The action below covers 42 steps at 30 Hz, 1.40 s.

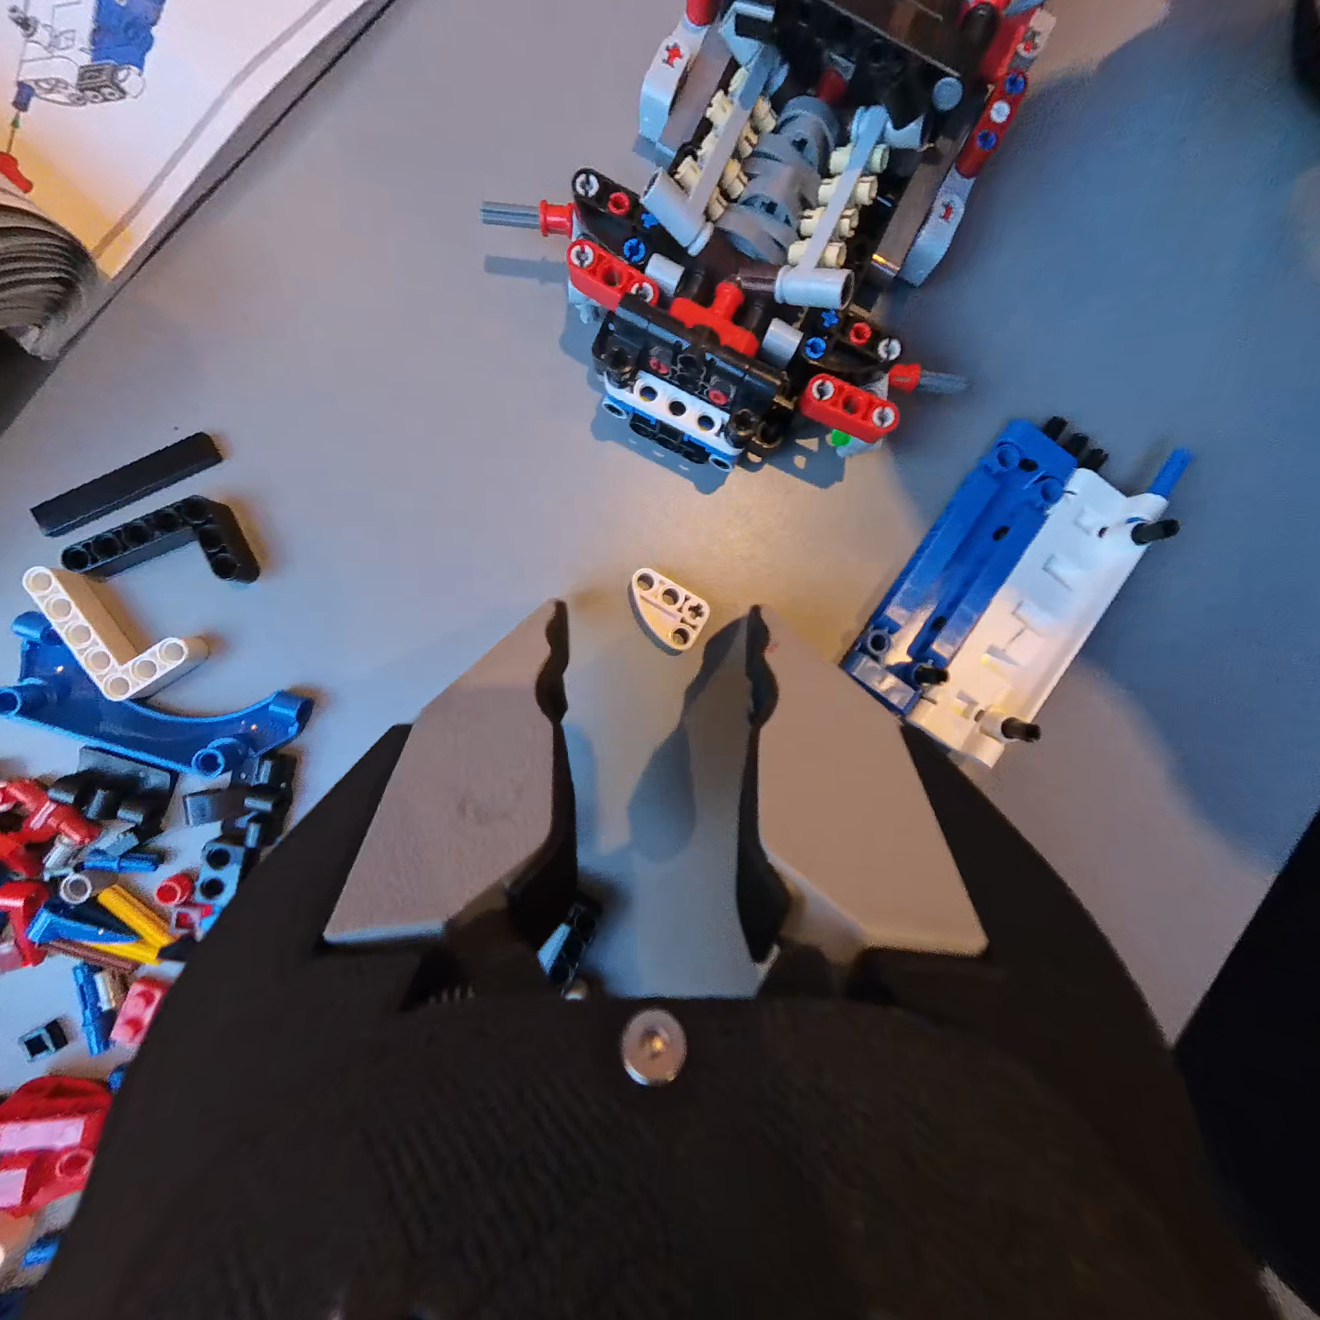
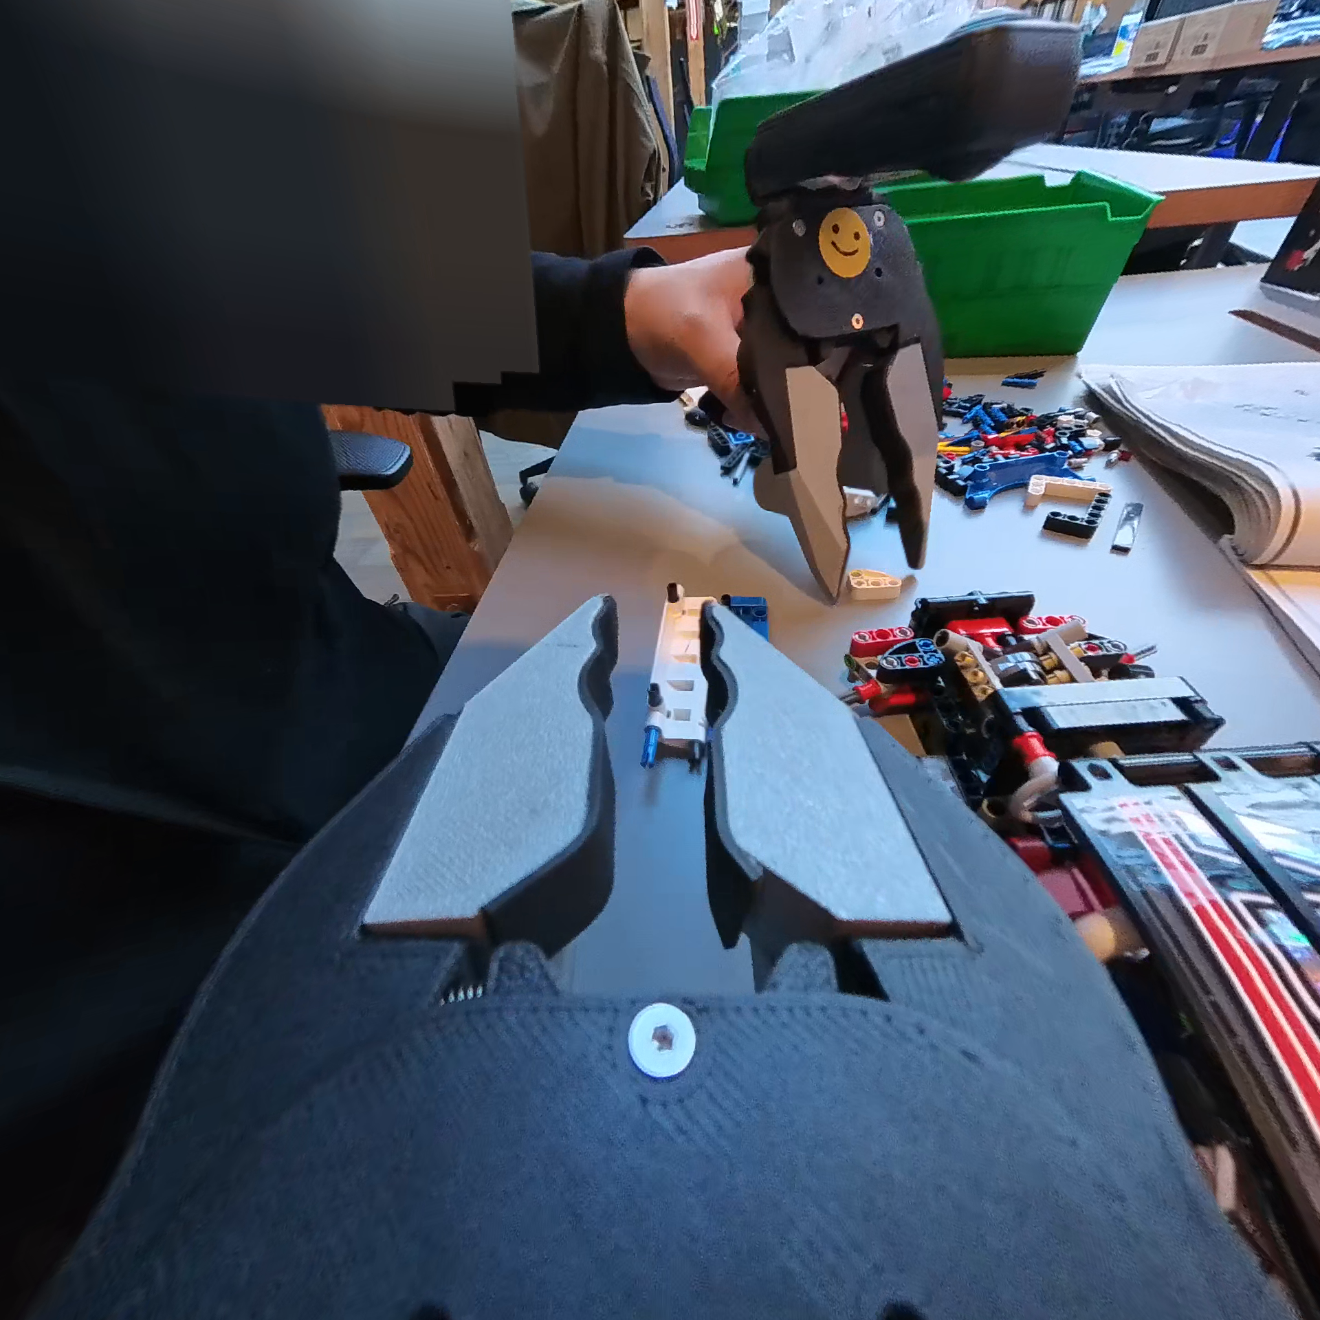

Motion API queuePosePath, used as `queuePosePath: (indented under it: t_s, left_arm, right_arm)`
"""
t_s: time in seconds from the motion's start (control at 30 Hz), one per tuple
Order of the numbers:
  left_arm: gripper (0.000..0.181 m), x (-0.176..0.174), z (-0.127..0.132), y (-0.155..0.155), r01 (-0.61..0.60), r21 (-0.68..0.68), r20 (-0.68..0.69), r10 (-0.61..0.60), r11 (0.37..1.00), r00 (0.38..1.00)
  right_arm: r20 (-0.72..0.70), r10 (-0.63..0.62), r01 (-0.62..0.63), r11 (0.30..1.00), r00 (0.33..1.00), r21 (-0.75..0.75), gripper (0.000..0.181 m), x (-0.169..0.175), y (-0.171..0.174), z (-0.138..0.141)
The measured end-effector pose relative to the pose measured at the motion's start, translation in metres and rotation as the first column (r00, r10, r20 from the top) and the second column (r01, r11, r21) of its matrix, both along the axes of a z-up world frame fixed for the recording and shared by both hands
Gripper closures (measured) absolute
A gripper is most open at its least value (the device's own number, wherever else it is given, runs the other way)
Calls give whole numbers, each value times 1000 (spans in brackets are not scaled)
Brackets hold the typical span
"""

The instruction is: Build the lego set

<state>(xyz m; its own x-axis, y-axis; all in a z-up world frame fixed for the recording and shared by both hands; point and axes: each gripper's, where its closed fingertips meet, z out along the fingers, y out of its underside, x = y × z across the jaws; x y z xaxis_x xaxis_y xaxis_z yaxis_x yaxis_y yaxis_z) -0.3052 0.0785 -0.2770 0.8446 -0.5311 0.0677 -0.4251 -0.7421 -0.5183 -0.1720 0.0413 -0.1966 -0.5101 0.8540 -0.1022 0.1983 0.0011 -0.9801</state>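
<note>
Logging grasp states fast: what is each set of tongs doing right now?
Left tongs: open, empty, tips beside the small white piece on the table.
Right tongs: open, empty, over the white and blue panel.

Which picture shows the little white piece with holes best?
The left wrist view: the little white piece lies flat on the table, just ahead of the open left tongs, with every hole visible. The right wrist view shows it small, far off and edge-on, beside one tong tip.

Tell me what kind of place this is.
Probably a workshop or lab. Green storage bins sit on wooden-legged workbenches, shelves of cardboard boxes stand behind, and loose Lego pieces cover the grey table.
</note>
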Motion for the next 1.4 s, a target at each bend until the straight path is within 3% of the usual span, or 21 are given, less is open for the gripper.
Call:
queuePosePath:
  t_s: [0.17, 0.3, 0.47, 0.57, 0.73, 0.9, 1.0, 1.4]
  left_arm:
    - [133, -7, 22, -7, -64, 103, 45, 60, 993, 997]
    - [126, -40, 43, -33, -199, 173, 42, 195, 965, 980]
    - [127, -109, 54, -88, -481, 215, 78, 476, 850, 876]
    - [127, -130, 49, -121, -567, 194, 154, 546, 801, 824]
    - [127, -131, 39, -145, -547, 189, 191, 516, 815, 835]
    - [128, -119, 32, -135, -466, 217, 144, 444, 857, 884]
    - [132, -132, 33, -130, -441, 248, 42, 445, 863, 895]
    - [136, -176, 42, -111, -529, 250, 69, 530, 811, 845]
  right_arm:
    - [-39, -5, 3, 999, 999, -38, 160, 2, 4, 9]
    - [-90, -24, 24, 1000, 996, 1, 159, 3, 7, 15]
    - [-114, -104, 106, 994, 988, 12, 158, -6, 21, 18]
    - [-103, -177, 181, 983, 979, 29, 156, -9, 36, 13]
    - [-114, -282, 284, 959, 953, 8, 156, -9, 58, 16]
    - [-94, -304, 310, 948, 948, 64, 156, -14, 58, 7]
    - [-108, -301, 312, 943, 948, 115, 156, -16, 54, 6]
    - [-125, -305, 313, 949, 944, 43, 157, -17, 62, 14]
